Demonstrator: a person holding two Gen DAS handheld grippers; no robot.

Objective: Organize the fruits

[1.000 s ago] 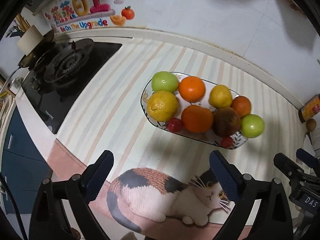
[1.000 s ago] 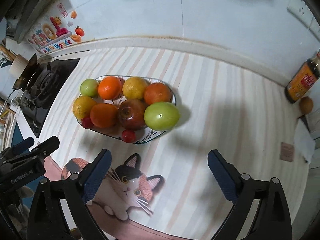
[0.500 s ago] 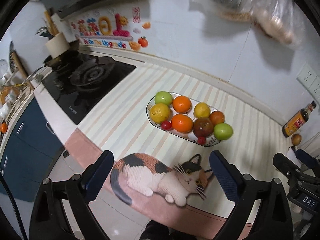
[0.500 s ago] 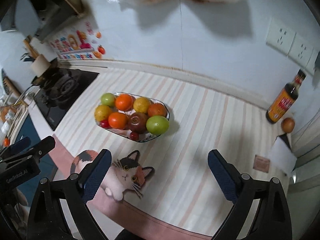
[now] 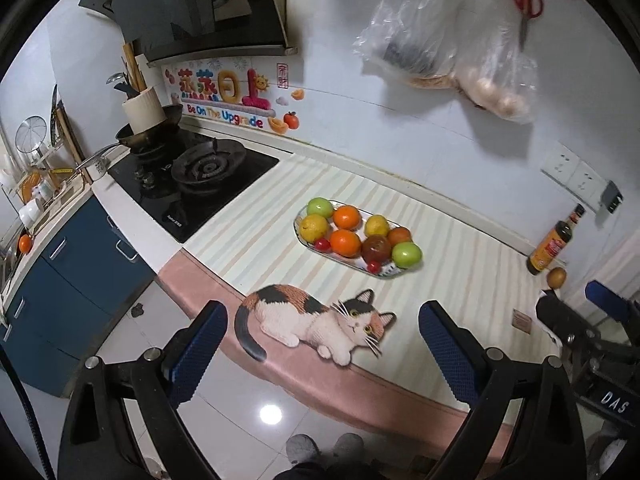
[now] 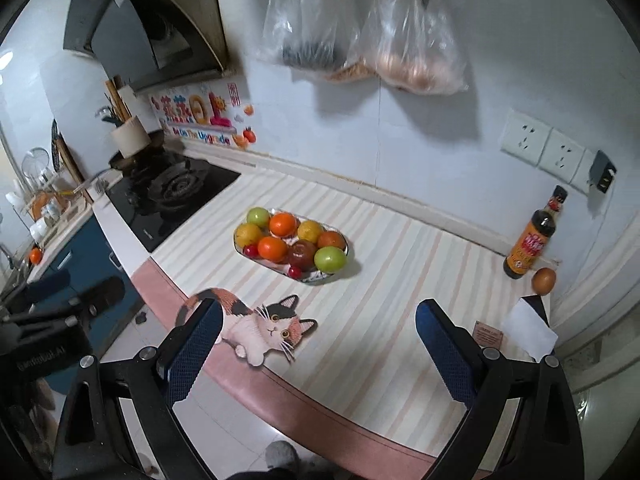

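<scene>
Both grippers are just hanging out off the near edge of the counter, left gripper [image 5: 320, 344] and right gripper [image 6: 318, 340], each with its jaws spread wide and nothing between them. Neither is anywhere close to the fruit, so my read is this is a rest pose with the sorting all done, or possibly not begun; hard to call from one look.

Fruit is all piled on the plate [image 5: 390, 273] roughly mid-counter, well apart from both tools. You've got a green apple [image 5: 320, 207] at the far left end, another green one [image 5: 407, 255] at the near right end, oranges [image 5: 345, 242] in the middle, a yellow one [image 5: 314, 227] on the left, a dark reddish fruit [image 5: 376, 249] and a couple of little red ones [image 5: 322, 244] tucked along the near rim. Packed tight, touching each other, which probably keeps them from rolling off such a shallow dish.

Between plate and grippers there's a cat picture [image 5: 320, 320] on the striped mat. Stove [image 5: 196, 184] sits off left, a sauce bottle [image 6: 532, 240] and a lone brown round thing [image 6: 543, 280] at the far right by the wall.
</scene>
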